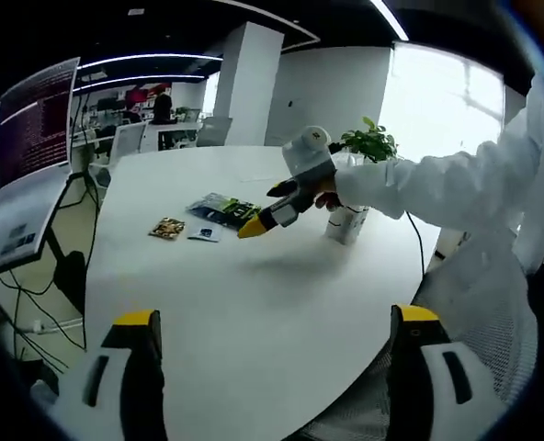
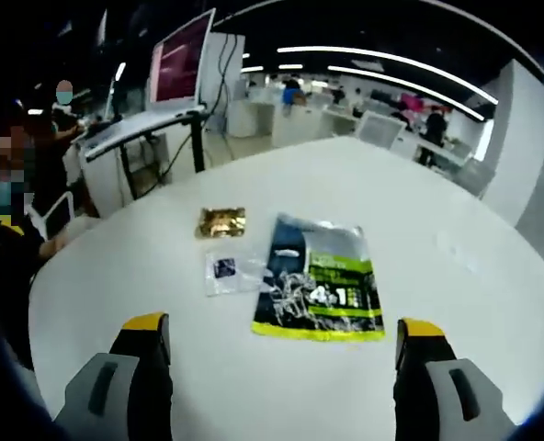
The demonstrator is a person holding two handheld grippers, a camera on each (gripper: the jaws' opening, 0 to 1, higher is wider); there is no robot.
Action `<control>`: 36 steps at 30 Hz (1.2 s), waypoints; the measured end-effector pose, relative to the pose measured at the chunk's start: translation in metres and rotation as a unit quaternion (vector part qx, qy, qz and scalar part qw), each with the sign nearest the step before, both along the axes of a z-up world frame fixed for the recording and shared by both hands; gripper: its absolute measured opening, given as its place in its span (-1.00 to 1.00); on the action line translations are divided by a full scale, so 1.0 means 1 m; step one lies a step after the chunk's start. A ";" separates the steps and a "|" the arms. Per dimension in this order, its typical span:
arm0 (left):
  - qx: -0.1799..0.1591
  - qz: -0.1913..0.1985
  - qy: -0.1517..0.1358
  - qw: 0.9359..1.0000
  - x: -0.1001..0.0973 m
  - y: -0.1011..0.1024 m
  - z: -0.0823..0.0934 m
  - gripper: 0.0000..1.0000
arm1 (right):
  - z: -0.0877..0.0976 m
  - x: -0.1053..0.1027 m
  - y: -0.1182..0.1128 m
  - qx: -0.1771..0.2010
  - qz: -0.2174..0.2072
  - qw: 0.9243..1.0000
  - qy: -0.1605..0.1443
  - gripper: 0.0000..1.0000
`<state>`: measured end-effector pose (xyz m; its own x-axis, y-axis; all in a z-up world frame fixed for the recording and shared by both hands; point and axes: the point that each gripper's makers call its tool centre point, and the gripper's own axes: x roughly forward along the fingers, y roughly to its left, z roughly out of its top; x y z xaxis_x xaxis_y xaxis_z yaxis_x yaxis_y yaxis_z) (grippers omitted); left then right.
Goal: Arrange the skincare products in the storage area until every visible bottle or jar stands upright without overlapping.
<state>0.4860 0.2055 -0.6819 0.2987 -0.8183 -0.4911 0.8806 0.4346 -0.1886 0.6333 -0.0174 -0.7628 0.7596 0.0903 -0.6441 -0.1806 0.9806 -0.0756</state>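
Pouch [image 2: 320, 289], black and green, lies flat on the white surface [image 2: 456, 303]; just left of it sits a clear sachet [image 2: 230, 270], with a gold packet [image 2: 221, 221] beyond that. Left tool [image 1: 277, 323] and right tool [image 2: 283, 342] both hover open, empty.

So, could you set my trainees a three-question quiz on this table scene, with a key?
1. True or false: the right hand-held gripper is open.
2. Which lies nearest the green-and-black sachet? A) gold packet B) small clear packet C) potted plant
3. Fill in: the packets lie on a white ____.

Key: 1 true; 2 B; 3 table.
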 end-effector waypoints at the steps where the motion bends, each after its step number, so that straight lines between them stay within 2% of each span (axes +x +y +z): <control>1: -0.001 -0.001 0.001 1.000 0.000 -0.001 0.000 0.98 | -0.002 0.003 -0.003 0.004 -0.007 1.000 0.001 0.99; 4: 0.000 0.002 0.002 1.000 0.002 -0.002 -0.001 0.98 | -0.009 0.010 -0.015 0.002 -0.038 0.999 0.002 0.99; 7: -0.002 0.001 0.002 1.000 0.002 -0.003 0.000 0.98 | -0.011 0.019 -0.023 0.002 -0.052 0.999 -0.012 0.99; 10: -0.005 0.000 0.005 1.000 0.004 -0.006 0.001 0.98 | -0.016 0.026 -0.027 0.001 -0.049 0.999 -0.002 0.99; 20: -0.004 -0.002 0.005 1.000 0.013 -0.011 0.000 0.98 | -0.034 0.032 -0.030 -0.007 -0.040 0.999 0.019 0.99; 21: -0.004 -0.004 0.004 1.000 0.013 -0.011 0.000 0.98 | -0.033 0.035 -0.032 0.006 -0.053 0.998 0.014 0.99; 25: -0.002 -0.004 0.006 1.000 0.014 -0.010 -0.001 0.98 | -0.037 0.039 -0.030 0.023 -0.051 0.998 0.014 0.99; 27: -0.004 -0.001 0.008 1.000 0.015 -0.010 -0.002 0.98 | -0.035 0.043 -0.030 0.022 -0.048 0.999 0.004 0.99; 36: -0.011 0.004 0.006 1.000 0.020 -0.014 -0.002 0.94 | -0.036 0.058 -0.030 0.024 -0.047 0.999 -0.002 0.99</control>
